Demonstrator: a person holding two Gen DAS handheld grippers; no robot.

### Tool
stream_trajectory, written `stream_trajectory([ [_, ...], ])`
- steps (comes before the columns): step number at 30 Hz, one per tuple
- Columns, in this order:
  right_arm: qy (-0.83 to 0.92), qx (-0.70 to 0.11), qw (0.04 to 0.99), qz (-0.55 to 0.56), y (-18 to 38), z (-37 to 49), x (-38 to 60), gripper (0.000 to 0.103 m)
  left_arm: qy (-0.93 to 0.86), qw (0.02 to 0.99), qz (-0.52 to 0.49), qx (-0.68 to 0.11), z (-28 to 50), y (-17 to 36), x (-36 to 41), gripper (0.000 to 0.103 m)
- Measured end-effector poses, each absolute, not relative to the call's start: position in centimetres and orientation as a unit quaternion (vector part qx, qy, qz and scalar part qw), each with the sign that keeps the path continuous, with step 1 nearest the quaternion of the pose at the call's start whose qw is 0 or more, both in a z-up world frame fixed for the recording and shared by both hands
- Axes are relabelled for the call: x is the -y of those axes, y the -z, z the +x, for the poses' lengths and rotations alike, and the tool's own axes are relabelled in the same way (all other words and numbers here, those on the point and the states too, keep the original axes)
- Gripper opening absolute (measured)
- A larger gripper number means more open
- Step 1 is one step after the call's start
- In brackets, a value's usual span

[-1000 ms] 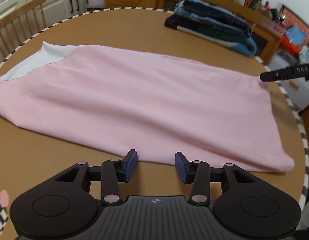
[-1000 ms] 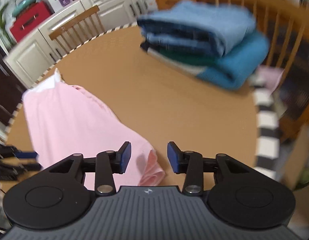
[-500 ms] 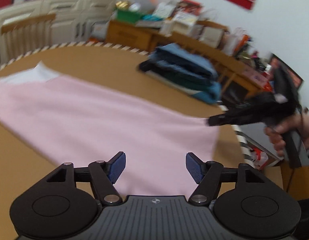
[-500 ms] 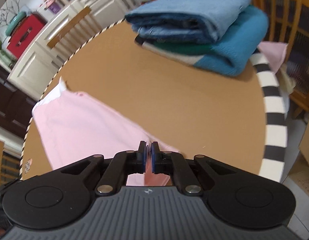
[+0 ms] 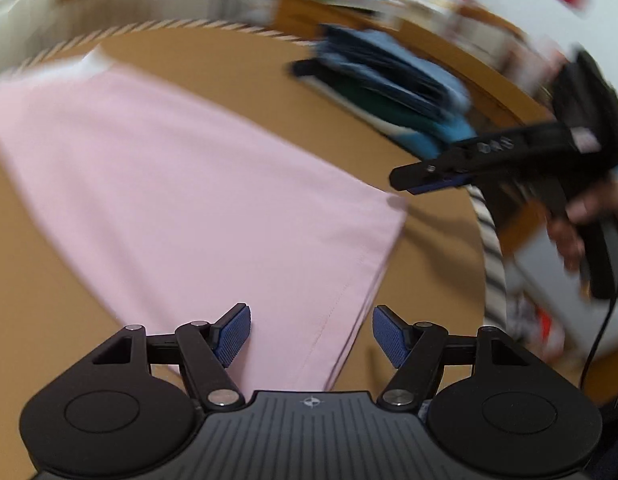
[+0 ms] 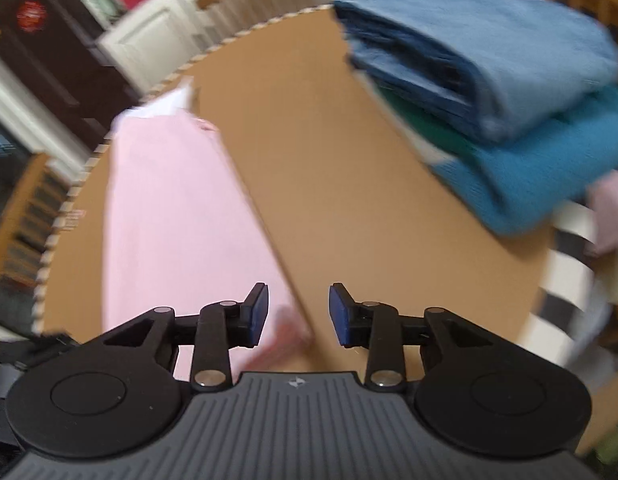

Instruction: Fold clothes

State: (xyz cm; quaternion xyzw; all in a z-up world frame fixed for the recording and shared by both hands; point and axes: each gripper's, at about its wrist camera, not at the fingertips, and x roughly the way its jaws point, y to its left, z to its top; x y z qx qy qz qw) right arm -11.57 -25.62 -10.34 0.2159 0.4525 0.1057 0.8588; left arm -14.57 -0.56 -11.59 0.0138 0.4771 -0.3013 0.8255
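The pink garment point(image 5: 181, 184) lay flat on the round brown table point(image 5: 237, 68), stretched from the far left edge toward the near right, with a strip of white cloth point(image 5: 89, 66) showing at its far end. Both views were smeared by motion blur.

The left gripper point(image 5: 311, 336) hung over the near corner of the garment with its fingers spread wide and nothing between them; a stitched hem ran up from that corner. Only this view showed the right gripper point(image 5: 419, 186) from the side, held in a person's hand point(image 5: 577, 224) just above the garment's far right corner; from this angle the gap between its fingers could not be read. A cable trailed down below the hand.

The right wrist view settled that: its blue pads point(image 6: 257, 314) stood apart, released, straddling the garment's long edge, with a small bunched fold of pink point(image 6: 287, 336) lying just below them, not pinched. This view also gave the clearer look at the stack of folded clothes point(image 6: 509, 92), blue layers on a teal one, resting well apart from the garment near the table's striped rim point(image 6: 565, 264). Wooden chairs point(image 6: 25, 216) and white cabinets point(image 6: 149, 36) stood beyond the table.
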Motion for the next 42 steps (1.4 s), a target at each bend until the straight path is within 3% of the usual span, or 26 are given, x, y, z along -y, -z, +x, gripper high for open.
stream_trajectory([
  [3, -0.144, -0.466, 0.853, 0.183, 10.9, -9.7, 25.1, 0.009, 0.251, 0.833, -0.032, -0.492, -15.2, 12.1, 0.4, 0.072],
  [7, -0.175, -0.500, 0.842, 0.100, 11.7, -9.6, 24.3, 0.005, 0.221, 0.830, -0.071, -0.507, -16.1, 11.9, 0.0, 0.073],
  [14, -0.197, -0.506, 0.839, 0.040, 9.6, -9.8, 24.1, 0.012, 0.192, 0.863, -0.160, -0.439, -16.1, 8.7, -2.4, 0.078],
  [15, -0.203, -0.502, 0.839, 0.044, 9.5, -9.4, 23.8, 0.012, 0.171, 0.863, -0.178, -0.441, -15.1, 8.9, -2.7, 0.078],
  [18, -0.221, -0.491, 0.841, 0.056, 9.0, -8.3, 23.1, 0.012, 0.109, 0.846, -0.187, -0.488, -12.4, 10.8, -2.8, 0.064],
  [25, -0.231, -0.516, 0.824, 0.041, 9.9, -9.4, 23.0, 0.012, 0.092, 0.845, -0.127, -0.512, -13.2, 11.3, -1.5, 0.064],
  [28, -0.237, -0.529, 0.809, 0.103, 9.3, -9.7, 25.8, 0.022, 0.081, 0.829, -0.191, -0.520, -13.7, 10.6, -2.7, 0.070],
  [30, -0.224, -0.536, 0.798, 0.158, 9.2, -9.5, 28.1, 0.035, 0.078, 0.820, -0.223, -0.522, -14.3, 10.1, -3.4, 0.074],
  [35, -0.202, -0.585, 0.713, 0.329, 11.5, -8.8, 33.1, 0.035, 0.133, 0.783, -0.270, -0.544, -15.1, 10.4, -1.7, 0.074],
  [42, -0.204, -0.645, 0.669, 0.307, 12.7, -9.1, 33.3, 0.034, 0.131, 0.788, -0.209, -0.563, -16.4, 11.9, 1.6, 0.070],
])
